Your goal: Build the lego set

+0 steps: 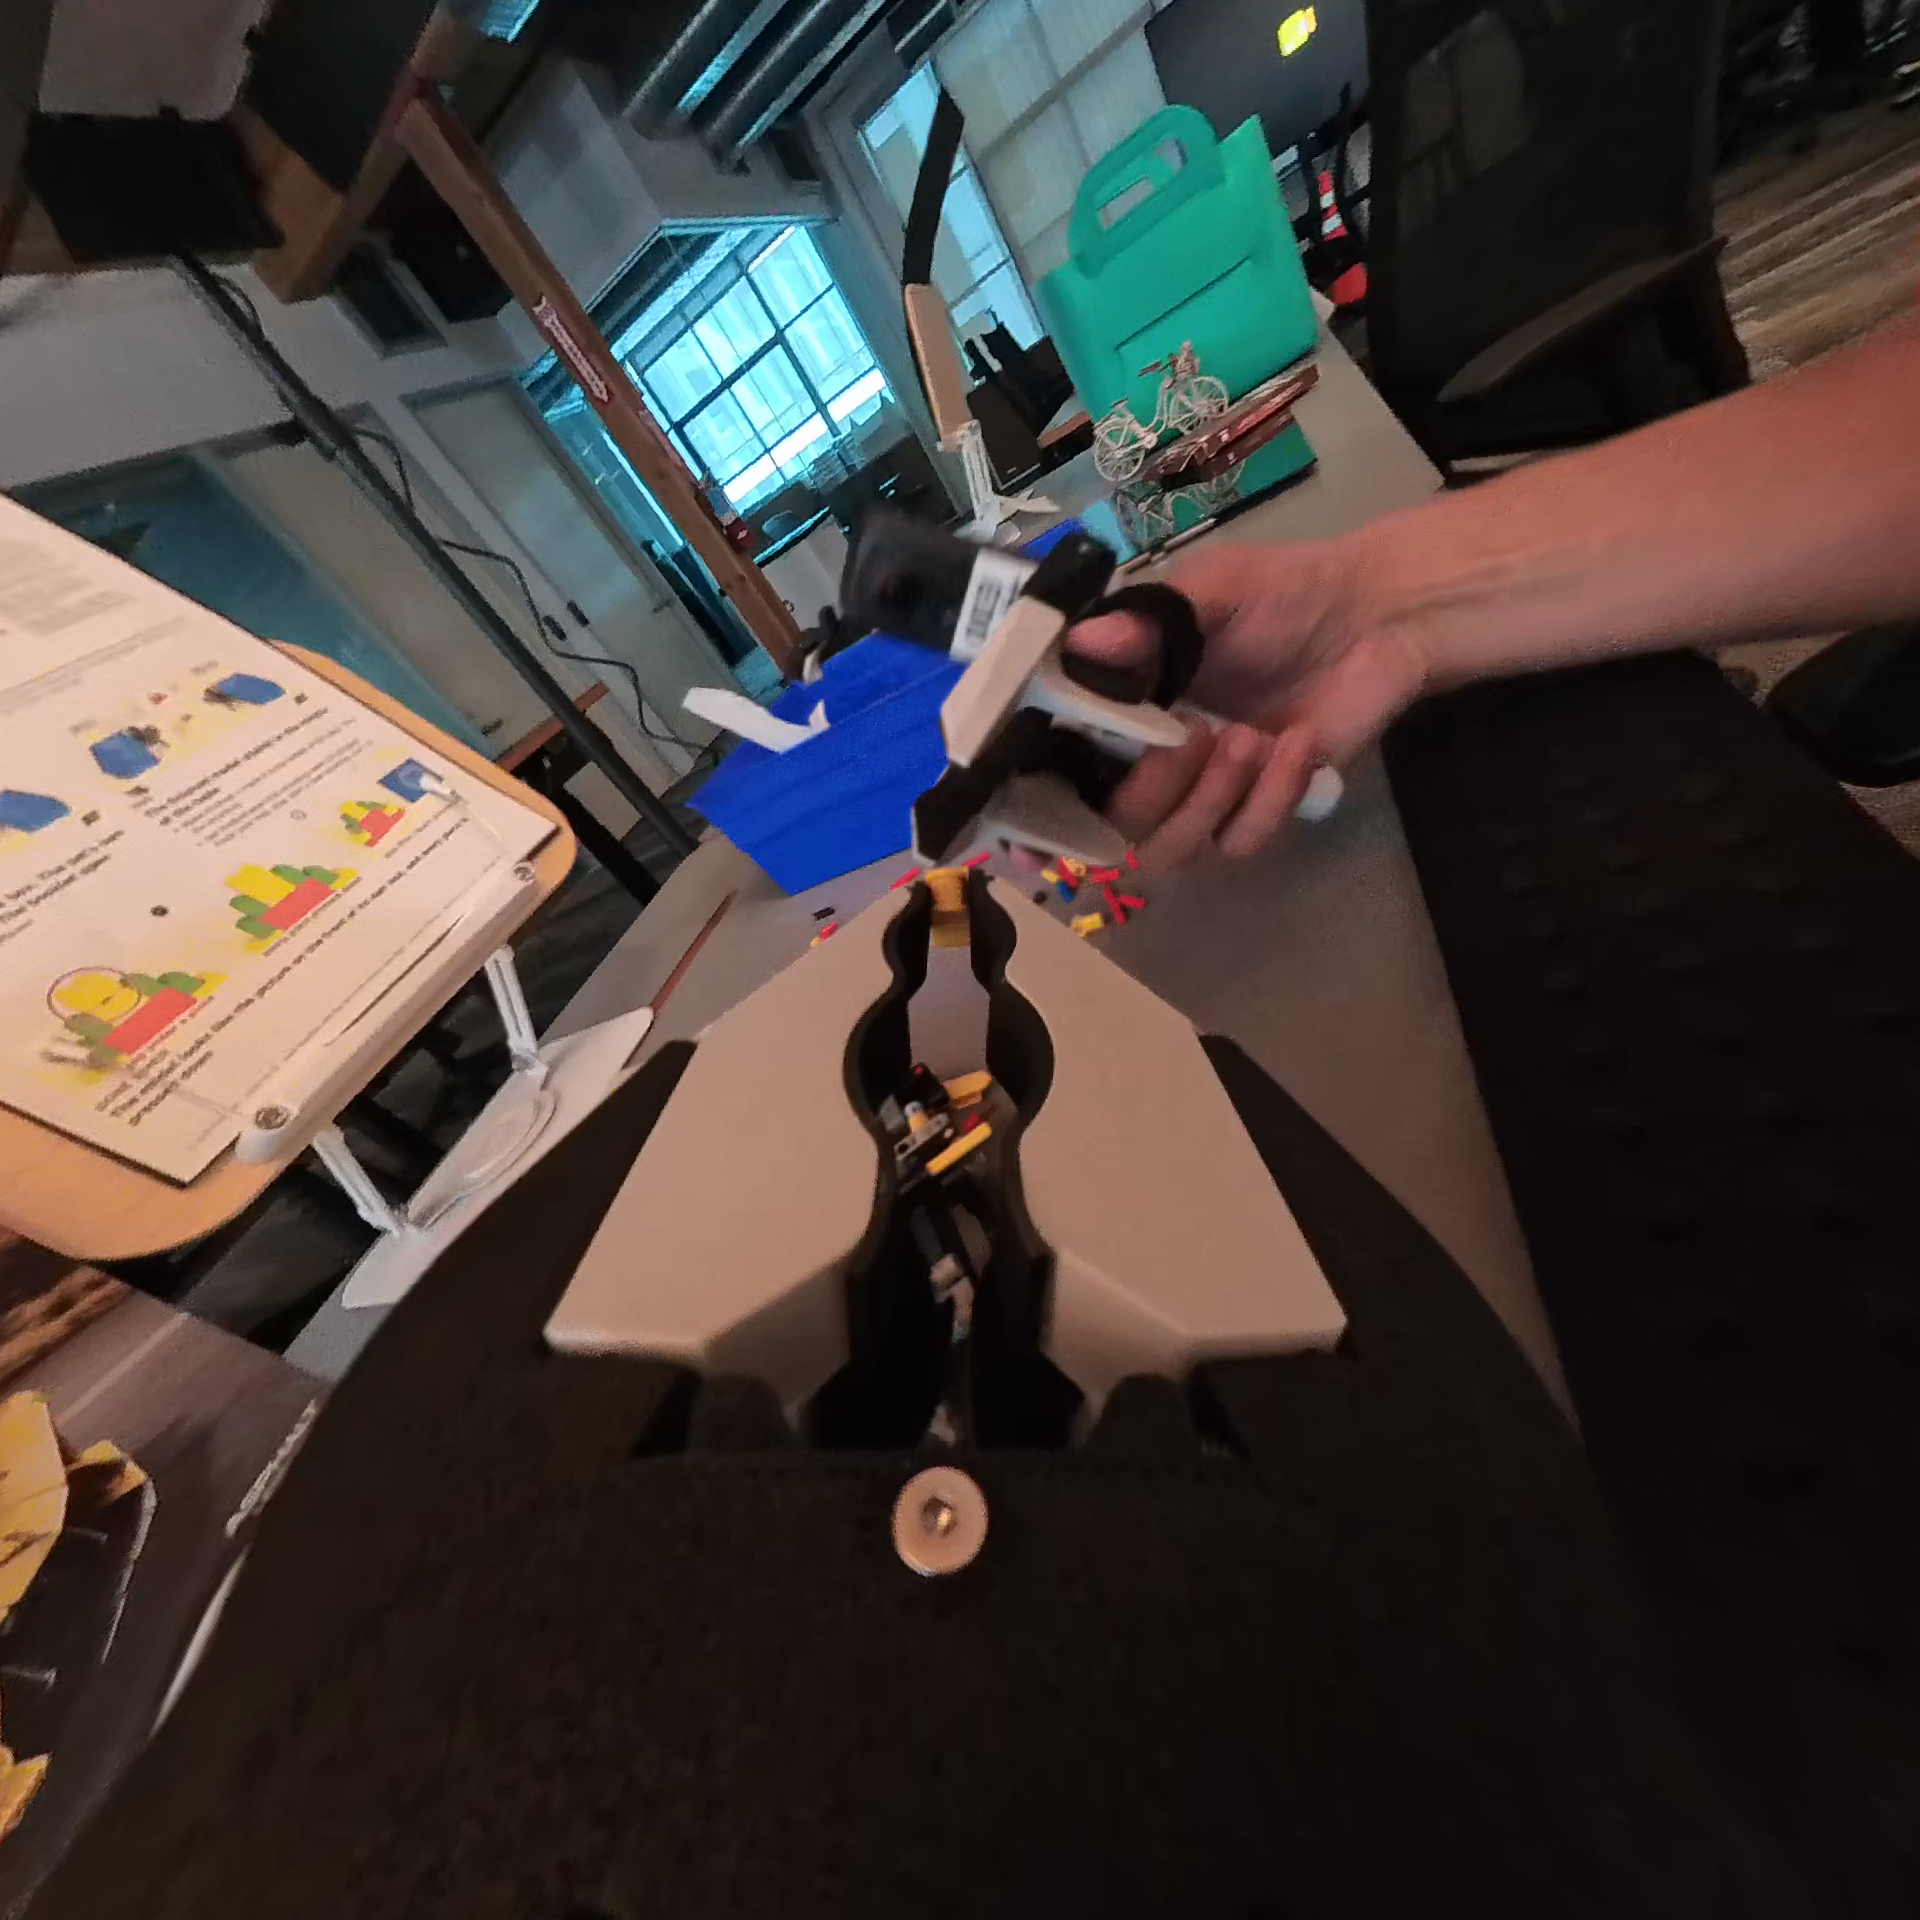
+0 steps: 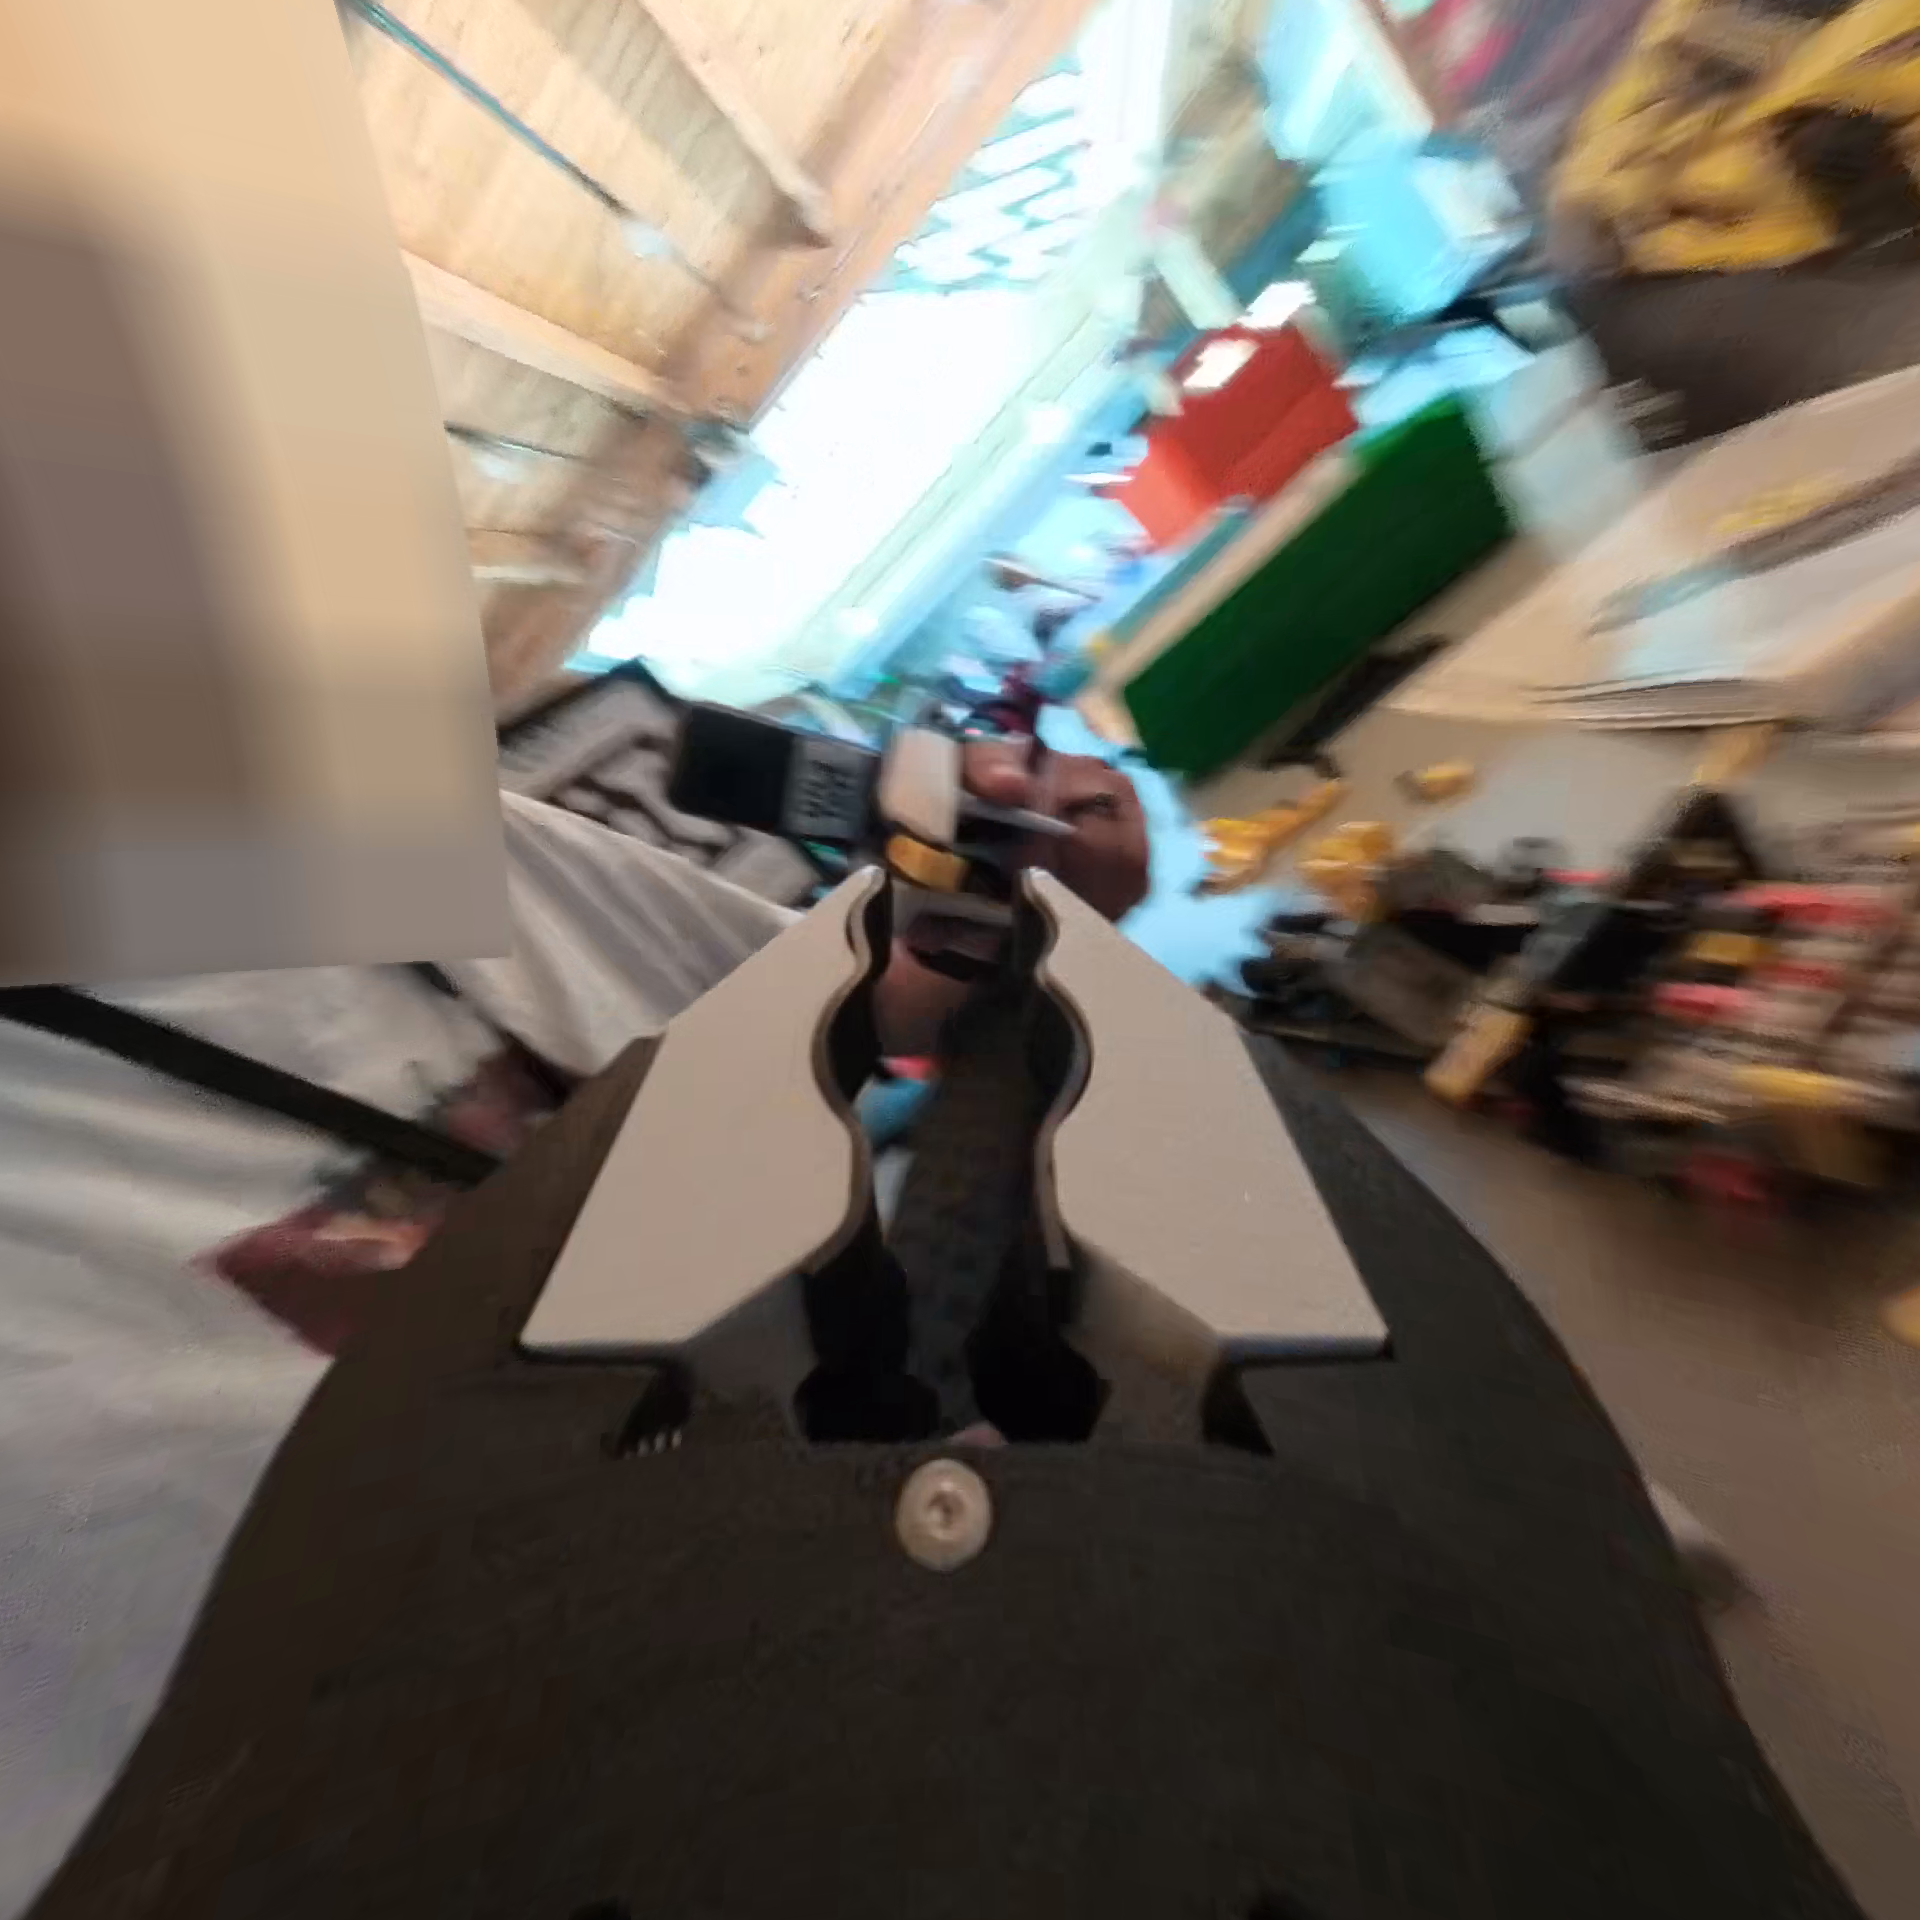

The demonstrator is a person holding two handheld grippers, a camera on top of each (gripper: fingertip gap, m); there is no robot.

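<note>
My left gripper (image 1: 948,916) is shut on a small yellow lego piece (image 1: 945,902) at its fingertips, held above the grey table (image 1: 1226,997). My right gripper (image 1: 951,847), held in a hand, points down at that piece from just above and beyond it. In the blurred right wrist view my right gripper (image 2: 951,888) is open and empty, with the yellow piece (image 2: 923,858) just past its tips in the left gripper (image 2: 920,795). A black and yellow lego assembly (image 1: 940,1127) shows through the gap between my left fingers.
Several loose red, yellow and blue pieces (image 1: 1096,894) lie on the table beyond the grippers. A blue bin (image 1: 831,774) stands behind them. An instruction sheet on a stand (image 1: 229,852) is at the left. The set's box (image 1: 62,1538) is at the lower left. Some 4 centimeters of space lies between my two pairs of fingers.
</note>
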